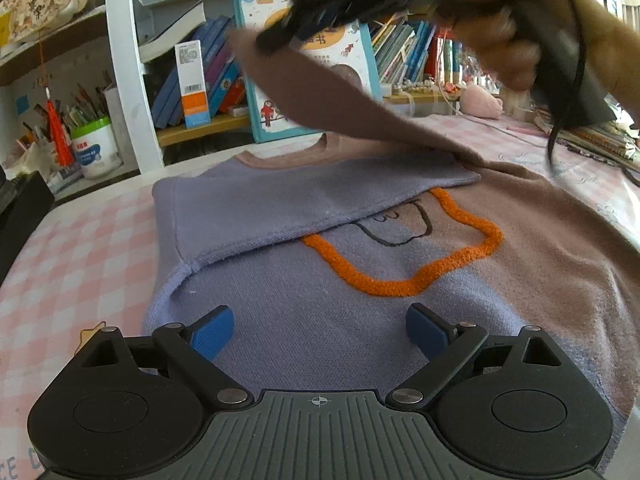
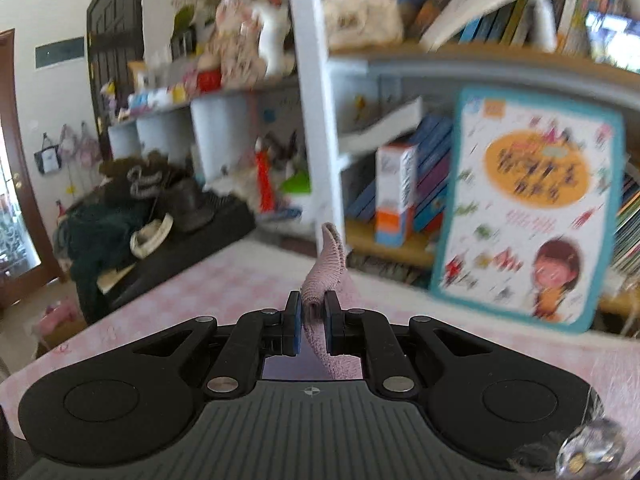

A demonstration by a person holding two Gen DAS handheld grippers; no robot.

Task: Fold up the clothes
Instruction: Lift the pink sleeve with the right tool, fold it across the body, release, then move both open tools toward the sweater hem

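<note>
Sweater (image 1: 360, 280) spread on the desk (image 1: 80, 248) just ahead of the left claw (image 1: 320, 334), gaping and empty. Brown sleeve (image 2: 328, 264) pinched tight in the right claw (image 2: 311, 320), lifted above. Best carried level across the chest, laid flat. Sleeve's cuff blurred; far hem cut off.

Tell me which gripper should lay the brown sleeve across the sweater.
Right. The right gripper is already shut on the brown knit sleeve, lifted above the purple-and-brown sweater; the left gripper hovers open, holding nothing.
</note>
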